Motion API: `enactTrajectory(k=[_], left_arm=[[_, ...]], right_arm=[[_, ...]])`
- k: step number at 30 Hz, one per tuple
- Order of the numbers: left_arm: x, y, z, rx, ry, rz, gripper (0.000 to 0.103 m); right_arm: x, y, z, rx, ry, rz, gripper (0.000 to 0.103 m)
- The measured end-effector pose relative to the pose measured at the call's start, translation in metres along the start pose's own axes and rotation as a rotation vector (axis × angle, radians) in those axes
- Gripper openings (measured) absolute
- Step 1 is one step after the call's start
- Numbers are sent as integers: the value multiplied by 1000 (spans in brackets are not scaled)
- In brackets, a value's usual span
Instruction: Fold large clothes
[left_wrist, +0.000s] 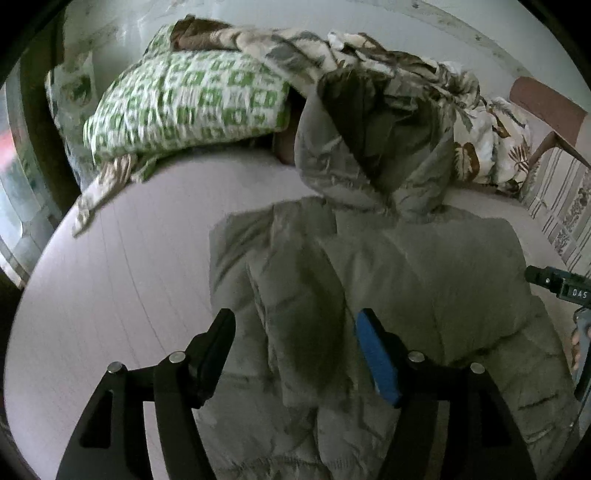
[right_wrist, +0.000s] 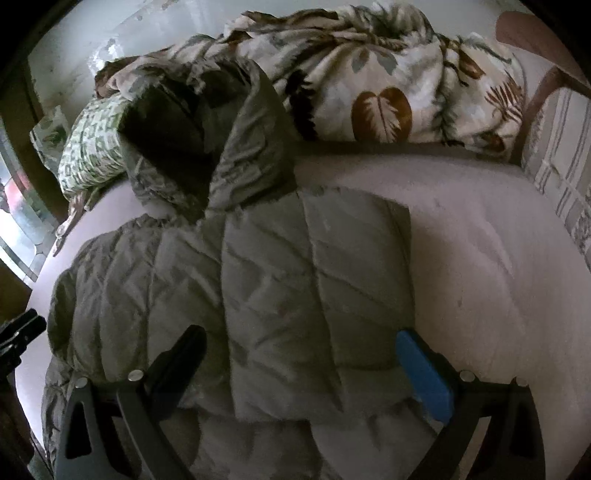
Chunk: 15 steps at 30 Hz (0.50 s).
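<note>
A puffy quilted jacket (right_wrist: 266, 280) in dull olive-grey is lying flat on the bed (right_wrist: 480, 258), directly ahead of and beneath both tools. Its shell is looking slick and slightly shiny, stitched into soft padded diamonds and bands, with one panel folded over the body and a sleeve lying along the middle. Its hood (left_wrist: 369, 147) is standing up at the far end, dark inside, leaning against the bedding behind it.

The left hand-held gripper (left_wrist: 295, 354) is pointing steeply down over the jacket, its jaws standing apart with a ridge of fabric lying between them but not pinched; one finger is plain black, the other is carrying a blue pad (left_wrist: 376, 362). The right hand-held gripper (right_wrist: 303, 369) is tilting down likewise, its jaws spread very wide across the folded panel, holding nothing.

Beyond the hood, a plush leaf-printed blanket (right_wrist: 369, 81) in cream and brown is lying bunched, and far left of the grippers a crinkled green-and-white patterned pillow (left_wrist: 184, 99) is resting. The sheet is looking smooth and pale pink.
</note>
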<state>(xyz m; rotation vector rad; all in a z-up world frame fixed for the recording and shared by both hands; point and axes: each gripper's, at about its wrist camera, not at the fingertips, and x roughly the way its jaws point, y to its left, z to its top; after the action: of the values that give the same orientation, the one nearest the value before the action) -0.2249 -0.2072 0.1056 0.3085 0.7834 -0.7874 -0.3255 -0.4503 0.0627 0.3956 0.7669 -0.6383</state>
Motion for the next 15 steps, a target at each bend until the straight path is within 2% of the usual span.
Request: enactTrajectory(k=[8, 15], left_arm=[[13, -12, 64, 64, -22, 15, 75], [53, -16, 134, 54, -49, 19, 75]], right_arm=[[-10, 13, 49, -61, -38, 54, 103], [1, 26, 121, -127, -74, 116, 103]])
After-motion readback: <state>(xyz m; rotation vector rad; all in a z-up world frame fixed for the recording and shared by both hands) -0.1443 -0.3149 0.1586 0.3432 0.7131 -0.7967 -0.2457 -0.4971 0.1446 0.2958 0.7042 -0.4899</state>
